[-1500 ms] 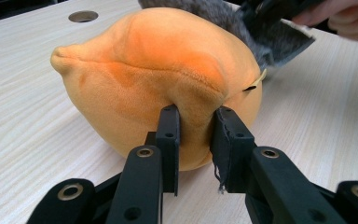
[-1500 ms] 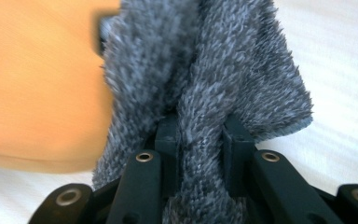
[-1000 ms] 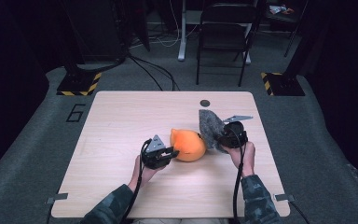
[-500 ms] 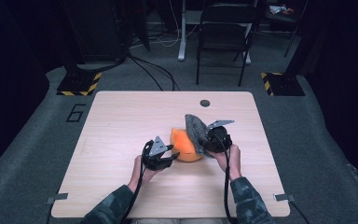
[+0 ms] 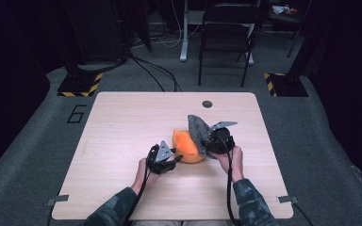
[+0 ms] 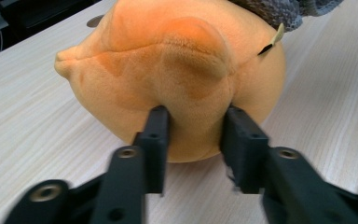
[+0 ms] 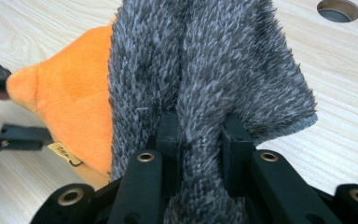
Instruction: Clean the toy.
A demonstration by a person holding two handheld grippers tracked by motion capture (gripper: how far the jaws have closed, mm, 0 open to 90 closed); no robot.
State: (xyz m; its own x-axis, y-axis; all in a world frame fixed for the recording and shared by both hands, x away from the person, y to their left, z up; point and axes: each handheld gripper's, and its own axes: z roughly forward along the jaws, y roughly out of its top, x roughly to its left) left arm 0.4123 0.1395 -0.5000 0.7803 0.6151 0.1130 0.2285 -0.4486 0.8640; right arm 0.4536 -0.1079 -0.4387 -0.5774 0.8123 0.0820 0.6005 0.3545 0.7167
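An orange plush toy [image 5: 186, 147] lies on the wooden table [image 5: 122, 122] between my two grippers. My left gripper [image 5: 172, 157] sits at the toy's left side. In the left gripper view its jaws [image 6: 196, 116] pinch a bulge of the orange plush toy [image 6: 177, 70], having just been closing on it. My right gripper [image 5: 207, 146] is shut on a grey fuzzy cloth [image 5: 197, 129], which stands up over the toy's right side. In the right gripper view the grey fuzzy cloth [image 7: 205, 70] bunches between the jaws [image 7: 198, 126] and covers part of the orange plush toy [image 7: 70, 98].
A round cable hole [image 5: 207, 104] is set in the table near its far edge. Beyond the table stand a black chair [image 5: 226, 33] and floor cables. The person's forearms come in from the near edge.
My right gripper has carried the grey cloth left and a little down, from beside the orange toy onto its right side. The left gripper has stayed at the toy.
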